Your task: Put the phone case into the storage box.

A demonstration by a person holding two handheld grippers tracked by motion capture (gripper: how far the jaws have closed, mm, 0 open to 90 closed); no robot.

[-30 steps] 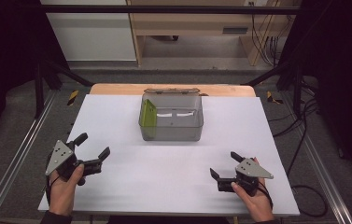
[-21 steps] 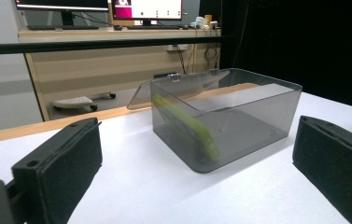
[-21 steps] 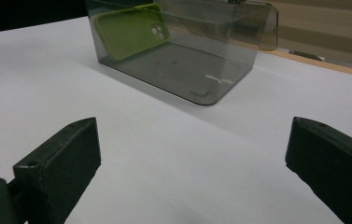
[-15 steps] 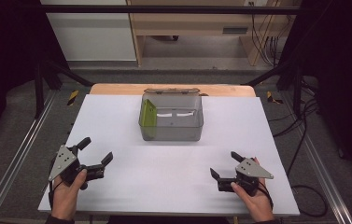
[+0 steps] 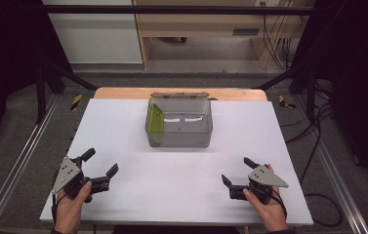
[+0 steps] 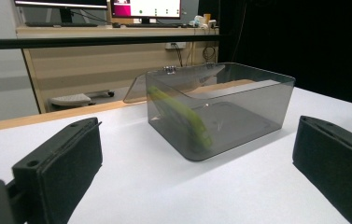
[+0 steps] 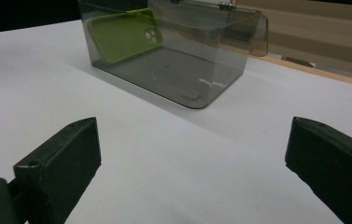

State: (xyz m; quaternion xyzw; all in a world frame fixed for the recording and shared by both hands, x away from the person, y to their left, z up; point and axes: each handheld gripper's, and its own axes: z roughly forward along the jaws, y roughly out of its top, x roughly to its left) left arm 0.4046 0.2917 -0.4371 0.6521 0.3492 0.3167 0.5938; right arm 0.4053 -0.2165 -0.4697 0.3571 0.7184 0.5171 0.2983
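White surface [image 5: 181, 175] lies bare between my left hand-held gripper [image 5: 100, 168] and right hand-held gripper [image 5: 237, 171], both spread near its front edge, well apart from the grey box [image 5: 180, 123] holding a green phone case [image 5: 154, 122].

— How do my grippers stand?
— I hold the left gripper [image 5: 100, 168] low at the near left, fingers [image 6: 64, 161] spread wide, gripping nothing. My left hand [image 5: 70, 204] wraps its handle.
— And the other?
— The right gripper [image 5: 239, 171] sits near right, equally wide, in my right hand [image 5: 265, 207].
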